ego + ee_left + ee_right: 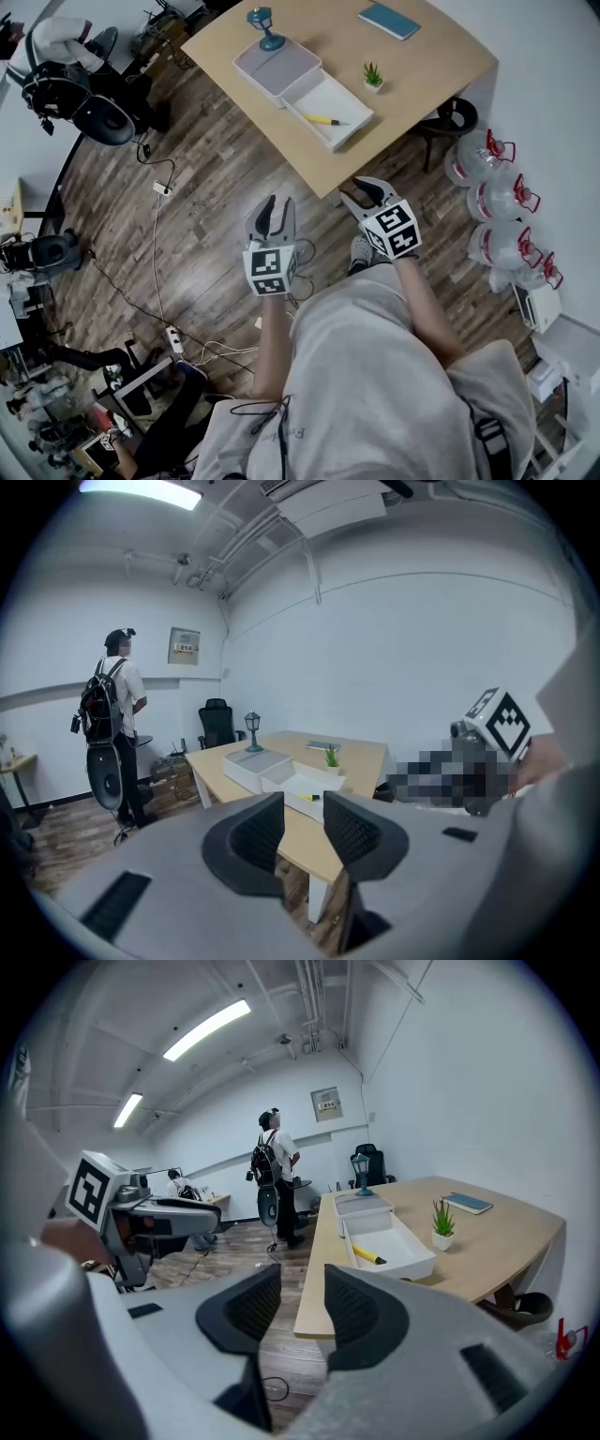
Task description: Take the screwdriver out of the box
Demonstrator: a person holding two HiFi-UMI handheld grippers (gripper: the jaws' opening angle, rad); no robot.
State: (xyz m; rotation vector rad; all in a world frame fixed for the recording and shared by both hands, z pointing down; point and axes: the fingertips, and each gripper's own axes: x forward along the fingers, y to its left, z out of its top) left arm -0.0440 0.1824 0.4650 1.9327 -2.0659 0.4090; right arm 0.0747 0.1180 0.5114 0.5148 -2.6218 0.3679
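A yellow screwdriver [322, 120] lies inside an open white box [349, 128] on the wooden table [412, 70]. Both grippers hang over the floor, short of the table's near edge. My left gripper [274, 212] is open by a narrow gap with nothing in it, pointing at the table. My right gripper [367, 195] is also open and empty, closer to the table corner. The right gripper view shows the screwdriver [367, 1254] in the box [412, 1266] beyond the jaws. In the left gripper view the box [281, 782] and screwdriver [310, 797] sit far ahead.
A shallow white tray [277, 66] with a teal lamp [265, 28] adjoins the box. A small potted plant [373, 77] and a blue book [389, 19] are also on the table. Water bottles [497, 202] stand at right. Cables [159, 244] cross the floor. A person [272, 1171] stands away.
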